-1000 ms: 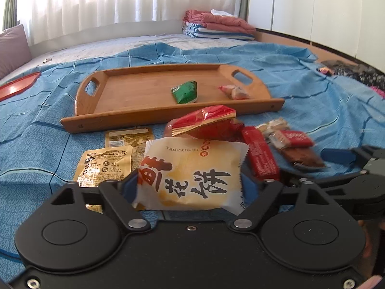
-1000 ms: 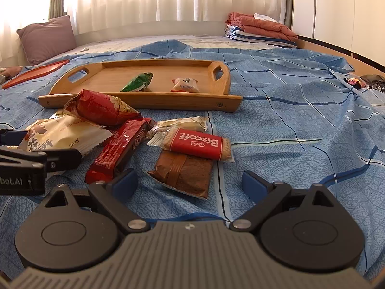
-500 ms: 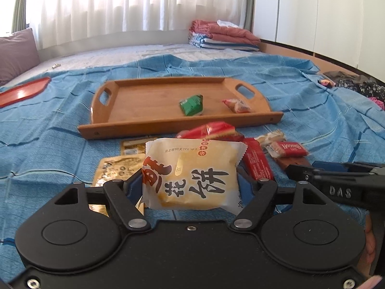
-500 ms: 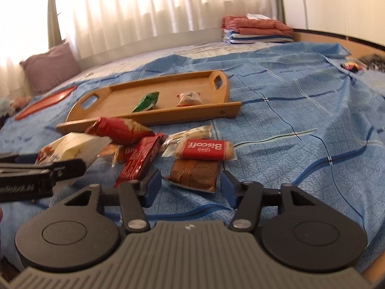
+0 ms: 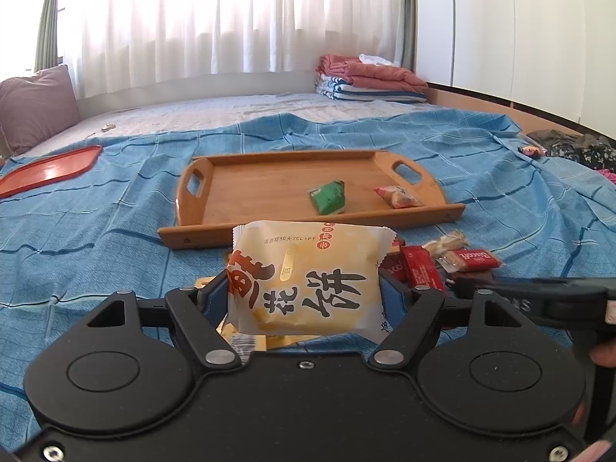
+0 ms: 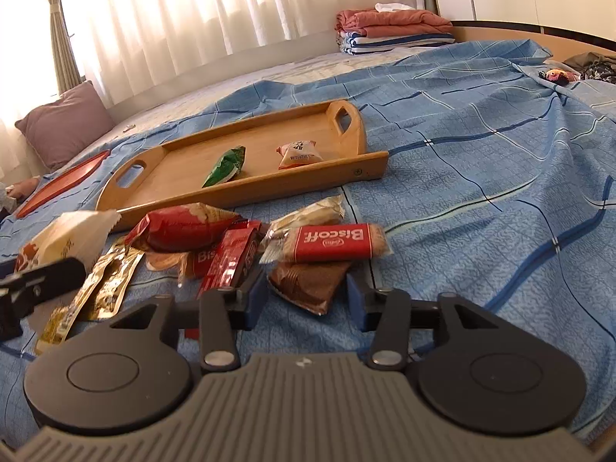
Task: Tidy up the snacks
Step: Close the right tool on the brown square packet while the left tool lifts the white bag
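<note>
My left gripper (image 5: 304, 300) is shut on a pale yellow pastry packet (image 5: 308, 277) and holds it above the bedsheet, short of the wooden tray (image 5: 269, 188). The tray holds a green packet (image 5: 327, 197) and a small red-white packet (image 5: 398, 196). My right gripper (image 6: 306, 296) is partly open and empty, its fingers on either side of a brown packet (image 6: 312, 283). Behind it lie a red Biscoff packet (image 6: 335, 243), a red bar (image 6: 233, 260) and a red pouch (image 6: 181, 227). The pastry packet also shows in the right wrist view (image 6: 73, 236).
A gold sachet (image 6: 104, 277) lies left of the pile. A red tray (image 5: 50, 169) lies far left on the blue sheet. A purple pillow (image 5: 34, 106) and folded blankets (image 5: 365, 82) lie at the back. Dark clothes (image 5: 569, 150) lie at the right.
My left gripper has lifted the pastry packet up off the pile. My right gripper has narrowed and moved in around the brown packet, tilting.
</note>
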Tool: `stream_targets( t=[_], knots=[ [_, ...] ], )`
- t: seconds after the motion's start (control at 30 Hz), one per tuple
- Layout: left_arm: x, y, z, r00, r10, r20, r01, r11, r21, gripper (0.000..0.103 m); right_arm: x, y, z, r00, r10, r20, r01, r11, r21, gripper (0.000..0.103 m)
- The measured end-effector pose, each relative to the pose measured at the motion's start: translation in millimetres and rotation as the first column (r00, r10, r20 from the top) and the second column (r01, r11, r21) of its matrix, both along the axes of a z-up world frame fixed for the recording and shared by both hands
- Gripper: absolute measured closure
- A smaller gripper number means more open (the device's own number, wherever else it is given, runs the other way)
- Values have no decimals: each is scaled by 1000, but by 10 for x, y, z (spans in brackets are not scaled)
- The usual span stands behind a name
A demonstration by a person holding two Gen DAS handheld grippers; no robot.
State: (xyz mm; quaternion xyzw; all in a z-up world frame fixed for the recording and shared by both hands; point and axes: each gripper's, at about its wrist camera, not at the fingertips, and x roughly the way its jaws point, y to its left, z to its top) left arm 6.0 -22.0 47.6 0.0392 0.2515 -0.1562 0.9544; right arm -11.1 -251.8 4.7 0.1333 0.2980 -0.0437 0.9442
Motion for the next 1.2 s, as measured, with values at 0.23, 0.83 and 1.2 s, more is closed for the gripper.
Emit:
stream_targets(
  t=[0.23,0.83,1.2],
  knots=[
    [7,14,-22,1000,10,-11,-10,1000,3,29,-163,-33,39,999,-40,-23,38,997,-71,59],
    [36,-15,-42,1000,18,-14,-18,1000,13,29,126,-2,-6,996,-79,-32,72,983,-171,31],
    [112,4,-97,999,42,-34,-42,999,3,29,-98,12,47,998,28,-59,-38,983,-178,46]
  ],
)
